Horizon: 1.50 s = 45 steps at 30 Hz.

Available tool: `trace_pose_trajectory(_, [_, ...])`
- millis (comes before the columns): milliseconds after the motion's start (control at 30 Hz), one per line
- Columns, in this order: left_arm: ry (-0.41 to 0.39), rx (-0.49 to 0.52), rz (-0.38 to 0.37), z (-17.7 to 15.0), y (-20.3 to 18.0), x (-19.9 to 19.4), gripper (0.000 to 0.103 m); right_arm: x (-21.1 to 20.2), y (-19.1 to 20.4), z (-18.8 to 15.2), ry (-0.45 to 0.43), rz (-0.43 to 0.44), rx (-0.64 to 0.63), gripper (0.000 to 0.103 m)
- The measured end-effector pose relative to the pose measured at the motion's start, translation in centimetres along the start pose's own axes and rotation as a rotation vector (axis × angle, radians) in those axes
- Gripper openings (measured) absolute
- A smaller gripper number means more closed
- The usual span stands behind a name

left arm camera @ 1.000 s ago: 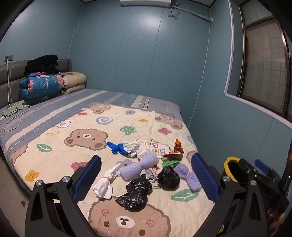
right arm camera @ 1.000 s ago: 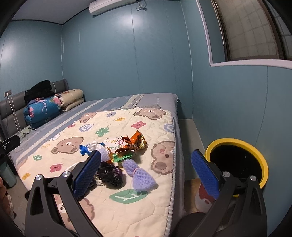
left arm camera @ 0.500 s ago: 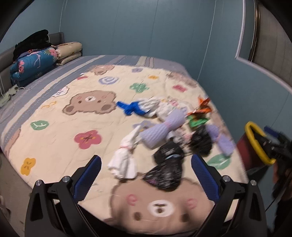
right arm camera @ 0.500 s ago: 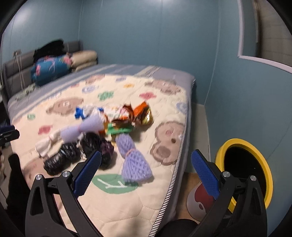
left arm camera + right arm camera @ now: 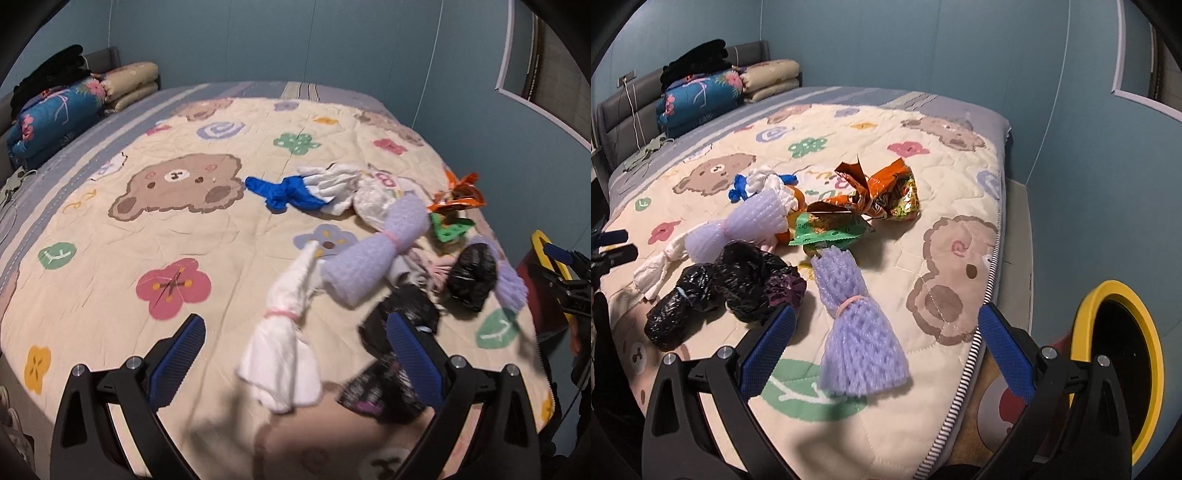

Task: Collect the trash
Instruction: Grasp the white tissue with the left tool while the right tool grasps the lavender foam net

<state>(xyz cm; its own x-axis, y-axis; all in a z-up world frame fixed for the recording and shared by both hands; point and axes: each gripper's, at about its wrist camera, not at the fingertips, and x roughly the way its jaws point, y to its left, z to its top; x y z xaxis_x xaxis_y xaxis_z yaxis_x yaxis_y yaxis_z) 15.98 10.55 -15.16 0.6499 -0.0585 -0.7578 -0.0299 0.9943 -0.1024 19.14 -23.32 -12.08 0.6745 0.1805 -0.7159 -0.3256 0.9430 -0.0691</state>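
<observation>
Trash lay clustered on the cream bear-print quilt (image 5: pixel 945 173) near the bed's foot corner. The right wrist view showed two lavender foam-net bundles: one (image 5: pixel 855 325) between the wide-apart fingers of the right gripper (image 5: pixel 884 354), which gripped nothing, and another (image 5: pixel 746 225) farther left. Only this view resolved two crumpled black plastic bags (image 5: pixel 724 284), an orange snack wrapper (image 5: pixel 882 194) and a green wrapper (image 5: pixel 831 230), and the open mouth of the yellow-rimmed bin (image 5: pixel 1123 369) on the floor beside the bed.

The left wrist view alone showed the white tied plastic bag (image 5: pixel 286 339) in full, lying between the spread, empty fingers of the left gripper (image 5: pixel 293 354), and a blue-and-white knotted bag (image 5: pixel 295 190) farther back. There the bin appeared only as an edge (image 5: pixel 539 243). Folded bedding (image 5: pixel 55 114) sat at the headboard.
</observation>
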Motion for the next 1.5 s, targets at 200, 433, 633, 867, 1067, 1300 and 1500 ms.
trace_pose_trajectory(200, [0.097,0.027,0.031,0.4,1.7,3.8,0.095,2.3,0.7,0.5,0.049,0.031,-0.032,0.095])
trace_pose_trajectory(433, [0.165,0.028,0.0,0.6,1.9,6.7,0.09,4.8,1.1,1.2,0.09,0.033,-0.078,0.095])
trace_pose_trajectory(633, [0.24,0.028,-0.058,0.8,1.4,9.1,0.063,6.4,1.6,1.5,0.119,0.03,-0.1,0.077])
trace_pose_trajectory(867, [0.23,0.052,-0.061,0.7,0.8,9.3,0.023,7.7,2.5,0.7,0.176,0.036,-0.117,0.057])
trace_pose_trajectory(1067, [0.192,0.043,-0.068,0.6,0.7,7.6,0.019,6.8,2.9,0.4,0.174,0.061,-0.093,0.027])
trace_pose_trajectory(1300, [0.133,0.017,-0.11,0.8,1.4,3.5,0.019,2.1,0.9,1.0,0.106,0.154,0.026,0.025])
trace_pose_trajectory(1500, [0.063,-0.022,-0.13,1.2,2.0,0.1,0.019,-2.4,-0.5,1.2,0.063,0.266,0.124,0.025])
